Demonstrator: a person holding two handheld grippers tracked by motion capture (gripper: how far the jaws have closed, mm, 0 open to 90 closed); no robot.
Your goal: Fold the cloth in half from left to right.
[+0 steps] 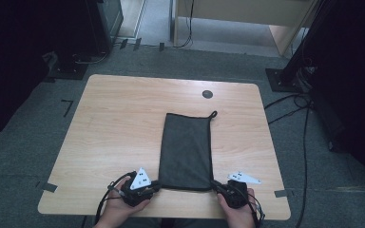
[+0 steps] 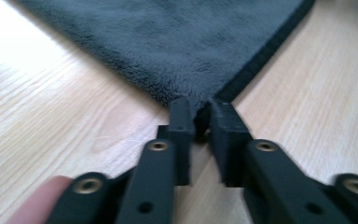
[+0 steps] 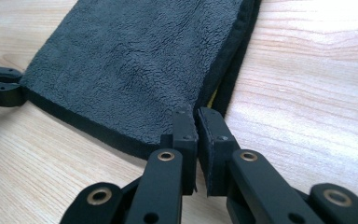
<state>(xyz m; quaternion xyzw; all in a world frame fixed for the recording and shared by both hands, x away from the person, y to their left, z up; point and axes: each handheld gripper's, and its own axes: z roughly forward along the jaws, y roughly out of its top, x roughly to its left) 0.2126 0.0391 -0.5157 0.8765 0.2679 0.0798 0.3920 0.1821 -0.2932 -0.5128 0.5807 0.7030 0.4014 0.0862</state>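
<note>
A dark grey towel [image 1: 186,149], folded into a long strip with a hanging loop [image 1: 213,114] at its far right corner, lies flat on the wooden table [image 1: 123,123]. My left gripper [image 1: 157,186] sits at the towel's near left corner. In the left gripper view, the jaws [image 2: 200,109] pinch the tip of the towel [image 2: 177,42]. My right gripper [image 1: 215,183] is at the near right corner. In the right gripper view, the jaws [image 3: 196,116] are shut on the bound edge of the towel [image 3: 130,65], and the left gripper [image 3: 0,86] shows at the far corner.
A round black cable port [image 1: 207,94] sits near the table's far edge. Bare wood lies left of the towel [image 1: 119,142]. Cables [image 1: 304,123] run over the carpet to the right, and black stands flank the table at the back.
</note>
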